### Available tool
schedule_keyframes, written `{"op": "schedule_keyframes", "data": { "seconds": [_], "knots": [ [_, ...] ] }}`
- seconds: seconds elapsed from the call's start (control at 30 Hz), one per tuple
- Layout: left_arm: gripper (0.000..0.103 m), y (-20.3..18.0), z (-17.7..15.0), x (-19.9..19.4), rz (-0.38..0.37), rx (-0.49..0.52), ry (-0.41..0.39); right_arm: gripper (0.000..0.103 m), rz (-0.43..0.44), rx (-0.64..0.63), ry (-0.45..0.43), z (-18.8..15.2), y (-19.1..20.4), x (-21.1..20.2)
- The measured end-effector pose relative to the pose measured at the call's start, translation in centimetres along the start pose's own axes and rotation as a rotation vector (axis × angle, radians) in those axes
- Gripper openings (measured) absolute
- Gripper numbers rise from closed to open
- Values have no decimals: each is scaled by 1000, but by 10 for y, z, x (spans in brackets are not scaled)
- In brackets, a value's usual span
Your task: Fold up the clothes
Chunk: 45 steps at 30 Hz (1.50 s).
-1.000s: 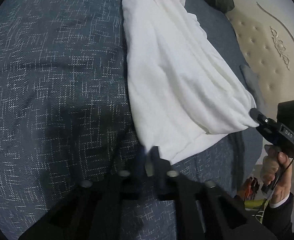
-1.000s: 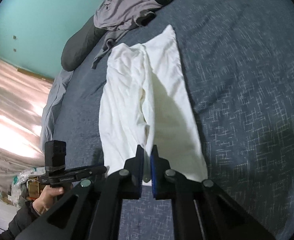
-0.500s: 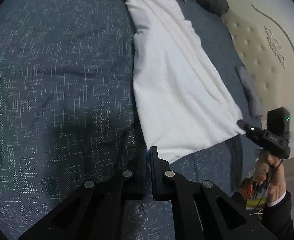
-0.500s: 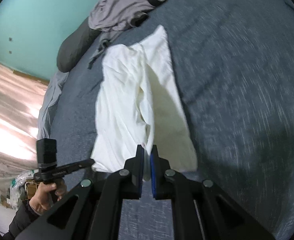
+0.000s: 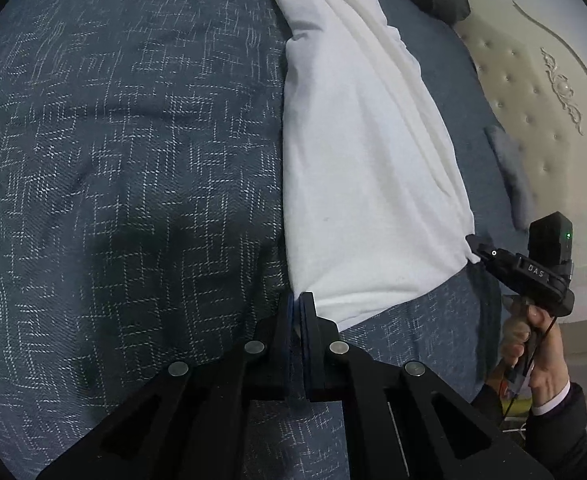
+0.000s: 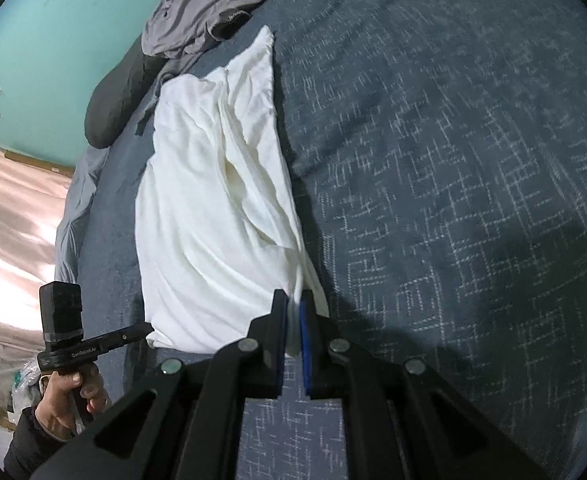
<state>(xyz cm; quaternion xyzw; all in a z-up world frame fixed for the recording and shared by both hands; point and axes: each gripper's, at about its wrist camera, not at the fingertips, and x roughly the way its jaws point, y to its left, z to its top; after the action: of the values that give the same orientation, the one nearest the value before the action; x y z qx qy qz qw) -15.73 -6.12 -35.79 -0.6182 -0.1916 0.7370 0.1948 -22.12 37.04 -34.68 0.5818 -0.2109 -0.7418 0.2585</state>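
Note:
A long white garment (image 5: 365, 160) lies stretched along the dark blue patterned bed cover (image 5: 133, 160), folded lengthwise with soft creases. My left gripper (image 5: 295, 300) is shut on its near left corner. In the same view my right gripper (image 5: 473, 242), held by a hand, pinches the near right corner. The right wrist view shows the right gripper (image 6: 293, 300) shut on a bunched edge of the white garment (image 6: 213, 208). There the left gripper (image 6: 149, 326) grips the other corner low over the bed cover (image 6: 453, 160).
Beyond the garment's far end lie a heap of grey clothes (image 6: 201, 8) and a dark pillow (image 6: 121, 96). A cream tufted headboard (image 5: 533, 92) borders the bed on one side. A teal wall (image 6: 53, 20) stands behind.
Both held corners have come down, the right one more. The garment that hung taut between the grippers now rests lower and flatter on the bed cover.

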Motion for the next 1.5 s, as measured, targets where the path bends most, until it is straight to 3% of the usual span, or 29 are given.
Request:
{"op": "schedule_keyframes", "data": {
  "seconds": [0.17,0.3,0.33,0.63,0.67,0.7,0.83,0.93,1.23,1.37,1.5],
  "knots": [
    [3,-3,-1,-4,6,13,-5,8,48,10,-14,1,0,-7],
    [4,-2,-1,-7,2,5,-7,32,50,-6,-76,8,6,-24],
    [4,-2,-1,-7,4,5,-8,33,55,-12,-88,10,8,-28],
    [4,-5,-4,-12,21,14,-22,31,-49,-169,-18,16,32,0],
    [4,-5,-5,-13,21,16,-24,27,-64,-179,-13,16,32,4],
    [4,-5,-5,-14,22,17,-27,13,-75,-181,-14,15,30,5],
    [4,-3,-8,-15,14,13,-44,5,-80,-149,-52,15,19,1],
    [4,1,-11,-16,-1,-3,-60,5,-75,-115,-82,16,11,-4],
    [5,5,-16,-35,-25,-18,-129,9,-50,-90,-13,20,14,-2],
    [6,43,-15,-80,-30,-35,-216,15,-59,-107,-36,28,20,-15],
    [13,57,-11,-93,-16,-37,-248,21,-58,-141,-73,45,32,-27]
  ]
}}
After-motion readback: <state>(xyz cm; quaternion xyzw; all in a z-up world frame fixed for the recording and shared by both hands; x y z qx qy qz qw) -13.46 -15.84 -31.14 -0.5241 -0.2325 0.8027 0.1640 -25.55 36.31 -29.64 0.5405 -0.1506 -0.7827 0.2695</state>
